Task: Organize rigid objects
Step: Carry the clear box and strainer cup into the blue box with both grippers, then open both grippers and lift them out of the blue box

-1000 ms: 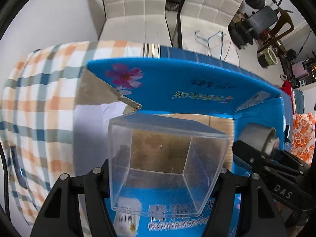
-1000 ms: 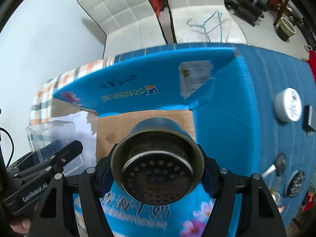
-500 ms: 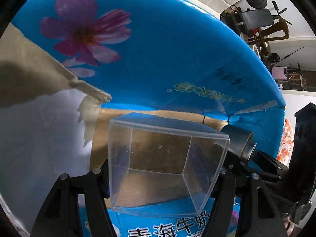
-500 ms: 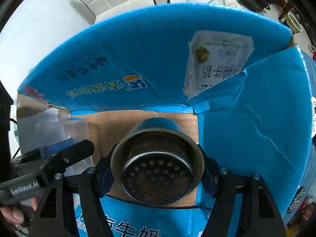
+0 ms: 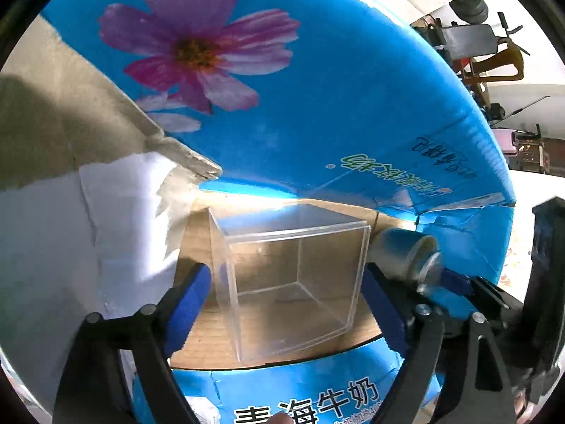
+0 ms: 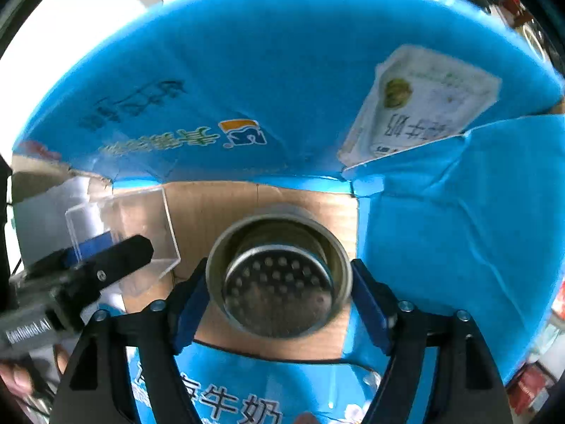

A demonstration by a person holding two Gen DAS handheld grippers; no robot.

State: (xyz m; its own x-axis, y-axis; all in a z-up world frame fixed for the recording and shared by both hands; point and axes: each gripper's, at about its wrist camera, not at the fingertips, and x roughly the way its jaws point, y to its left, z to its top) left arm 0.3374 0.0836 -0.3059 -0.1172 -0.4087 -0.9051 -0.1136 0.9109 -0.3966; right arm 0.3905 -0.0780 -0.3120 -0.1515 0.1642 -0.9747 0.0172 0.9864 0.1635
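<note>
Blue printed flaps of an open cardboard box point(image 5: 317, 113) rise on all sides and close in the brown floor, leaving little free room beside the two things resting there. On that floor sits a clear plastic cube point(image 5: 293, 282), square-edged and see-through, between the blue pads of the left gripper point(image 5: 286, 293), whose jaws are opening with a gap on each side. Just to its right stands a round metal strainer cup point(image 6: 279, 279) with a perforated bottom, between the opening jaws of the right gripper point(image 6: 279, 296); whether its pads touch the rim is hard to tell.
</note>
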